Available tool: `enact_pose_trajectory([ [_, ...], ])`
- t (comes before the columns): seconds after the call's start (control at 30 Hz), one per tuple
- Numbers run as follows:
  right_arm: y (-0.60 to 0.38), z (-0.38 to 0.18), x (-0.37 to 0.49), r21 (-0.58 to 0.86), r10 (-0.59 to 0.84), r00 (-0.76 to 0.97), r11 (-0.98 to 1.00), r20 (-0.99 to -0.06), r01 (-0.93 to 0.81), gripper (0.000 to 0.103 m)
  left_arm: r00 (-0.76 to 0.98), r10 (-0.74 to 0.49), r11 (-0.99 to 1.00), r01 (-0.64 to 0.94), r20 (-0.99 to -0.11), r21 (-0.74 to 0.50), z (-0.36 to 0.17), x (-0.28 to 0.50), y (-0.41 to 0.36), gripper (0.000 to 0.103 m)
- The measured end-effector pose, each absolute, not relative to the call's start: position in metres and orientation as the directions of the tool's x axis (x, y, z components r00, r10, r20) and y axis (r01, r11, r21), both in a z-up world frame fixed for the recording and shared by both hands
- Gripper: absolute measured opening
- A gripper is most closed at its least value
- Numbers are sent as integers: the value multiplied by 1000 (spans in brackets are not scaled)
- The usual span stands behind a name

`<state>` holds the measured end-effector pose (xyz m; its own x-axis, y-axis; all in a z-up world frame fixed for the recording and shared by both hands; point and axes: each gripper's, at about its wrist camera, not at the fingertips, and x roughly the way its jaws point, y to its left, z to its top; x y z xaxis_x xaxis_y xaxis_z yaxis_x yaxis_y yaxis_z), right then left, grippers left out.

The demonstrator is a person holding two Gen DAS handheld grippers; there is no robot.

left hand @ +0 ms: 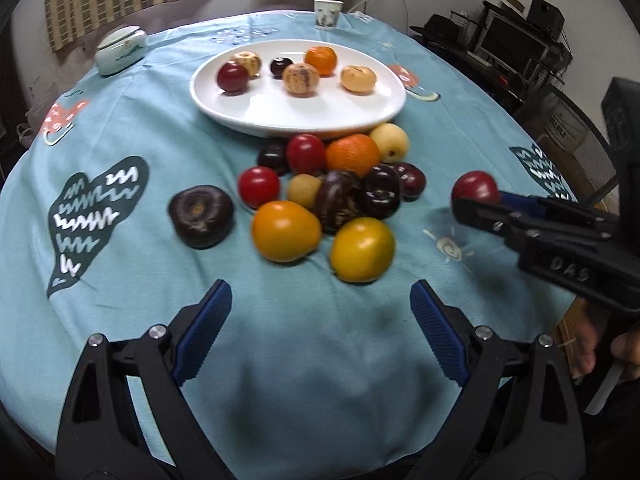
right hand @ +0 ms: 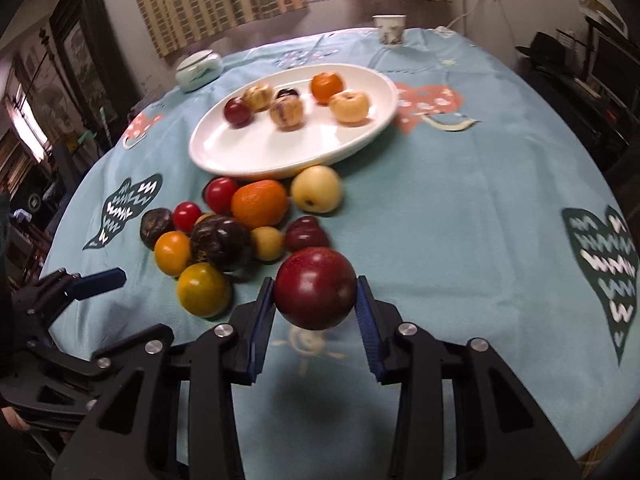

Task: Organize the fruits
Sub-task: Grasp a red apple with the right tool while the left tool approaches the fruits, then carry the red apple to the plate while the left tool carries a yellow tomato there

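Setting: round counter (left hand: 120, 264) under a light blue cloth printed with dark green and coral motifs; striped curtains and a window behind; shelving with electronics to the right.
Right gripper (right hand: 316, 298): clamped on a dark red plum (right hand: 315, 287), blue pads pressed to its two sides; the fruit looked lifted clear of the cloth, a shadow lying beneath it.
Left gripper (left hand: 321, 326): jaws wide apart, nothing between them, hovering low over bare cloth just short of the fruit pile.
White plate (left hand: 298, 114): oval, beyond the pile; it held six fruits, among them an orange (left hand: 321, 60), a red fruit (left hand: 232, 76) and a pale speckled fruit (left hand: 300, 79). Its near half was bare.
Loose pile: just before the plate's near rim; two yellow-orange fruits (left hand: 286, 231) nearest the left gripper, dark purple fruits (left hand: 340, 201) at the middle, a large orange (left hand: 352, 155), red ones and a pale yellow fruit (left hand: 390, 143) touching or close under the rim. One dark purple fruit (left hand: 201, 216) lay apart to the left.
Step in hand (judgement): carrying the plum to the plate. It would go best carried high over the pile, lowered onto the bare near half and released only once resting, since round fruit rolls.
Obstacles: the pile stood between the plum and the plate; fruit crowded under the rim could be knocked.
Bystanders: a lidded ceramic dish (left hand: 121, 51) and a paper cup (left hand: 328, 14) at the far edge, well clear.
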<state>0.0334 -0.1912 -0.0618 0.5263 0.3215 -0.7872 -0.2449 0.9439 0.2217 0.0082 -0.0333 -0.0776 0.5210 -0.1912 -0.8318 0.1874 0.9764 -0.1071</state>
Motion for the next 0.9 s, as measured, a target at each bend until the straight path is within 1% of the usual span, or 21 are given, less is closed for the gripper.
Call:
enact_pose_trajectory([
  [0.13,-213,-62,26,263,342,530,939,-776,-222,41,518,-166,978,192,-839,-75,-86,15,-52,92],
  [0.27,-226,-65,20,291,364,523,931,-770,-219,41,528,-144,984,163,-837,-66,-92,25,-62,91],
  [0.33,-230,-65,19,300,370,524,929,-767,-217,41,558,-95,991,133,-824,-24,-93,29,-65,90],
  [0.4,-233,-64,17,308,375,527,927,-763,-214,41,571,-36,995,97,-820,24,-97,34,-66,77],
  [0.43,-234,-63,16,310,377,527,926,-762,-214,41,566,-43,996,90,-823,10,-98,35,-64,65],
  [0.5,-233,-62,15,310,378,527,926,-761,-216,41,541,-122,991,111,-832,-73,-100,36,-59,38],
  [0.6,-228,-60,14,307,379,528,926,-760,-222,41,553,-107,990,134,-826,-38,-96,28,-61,40],
  [0.67,-222,-58,14,304,382,527,924,-759,-233,41,553,-128,989,138,-823,-61,-93,23,-57,40],
  [0.9,-195,-57,11,284,394,502,916,-770,-283,41,582,-140,990,98,-801,-102,-81,9,-30,40],
])
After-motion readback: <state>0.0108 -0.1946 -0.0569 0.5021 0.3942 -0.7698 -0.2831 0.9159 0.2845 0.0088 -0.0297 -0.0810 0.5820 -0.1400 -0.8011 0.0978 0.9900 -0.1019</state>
